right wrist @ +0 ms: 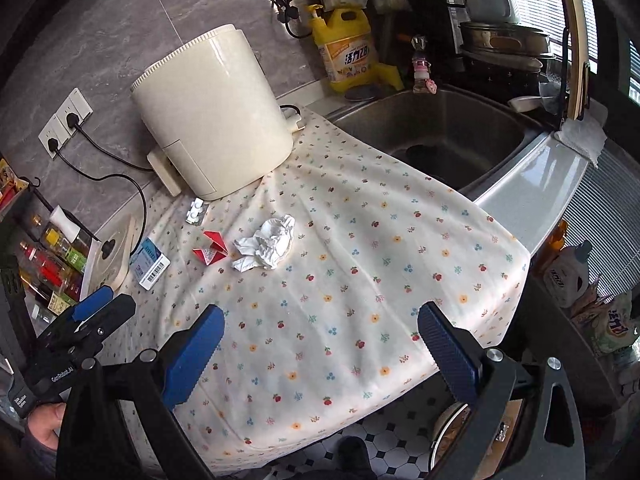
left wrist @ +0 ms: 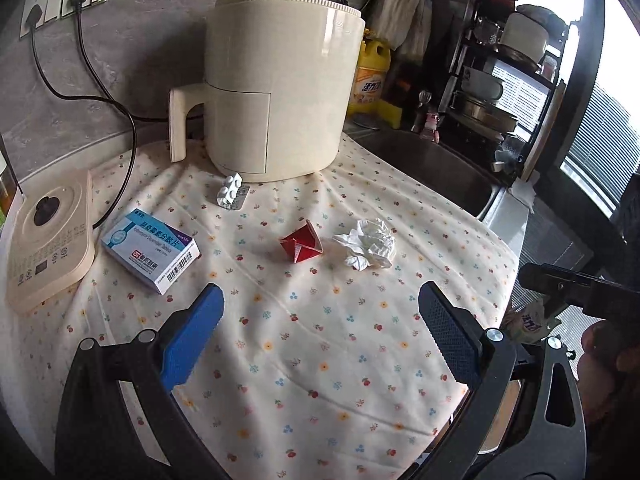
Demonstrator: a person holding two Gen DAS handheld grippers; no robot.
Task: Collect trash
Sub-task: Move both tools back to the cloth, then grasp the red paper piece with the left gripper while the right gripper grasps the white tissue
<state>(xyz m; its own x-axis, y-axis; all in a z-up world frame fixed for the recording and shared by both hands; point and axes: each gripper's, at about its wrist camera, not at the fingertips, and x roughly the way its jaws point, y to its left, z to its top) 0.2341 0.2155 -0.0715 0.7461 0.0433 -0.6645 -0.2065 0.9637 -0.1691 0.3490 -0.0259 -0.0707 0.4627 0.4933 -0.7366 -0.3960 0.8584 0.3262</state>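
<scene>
Kettle base [left wrist: 48, 240] at left edge of floral cloth [left wrist: 320, 340], medicine box [left wrist: 150, 250] beside it, blister pack [left wrist: 231, 197] before cream air fryer [left wrist: 276, 84], red folded wrapper [left wrist: 301, 246] just beside crumpled tissue [left wrist: 366, 249], left gripper [left wrist: 320, 336] and right gripper [right wrist: 320, 354] both spread wide and empty above cloth, steel sink [right wrist: 440, 136] at right.

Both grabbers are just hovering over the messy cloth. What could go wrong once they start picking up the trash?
The tissue and red wrapper lie nearly touching, so one pinch may catch both or nudge one away. The cloth is loose and wrinkled; fingers closing low could bunch it. The medicine box may not be trash and could be taken by mistake.
</scene>
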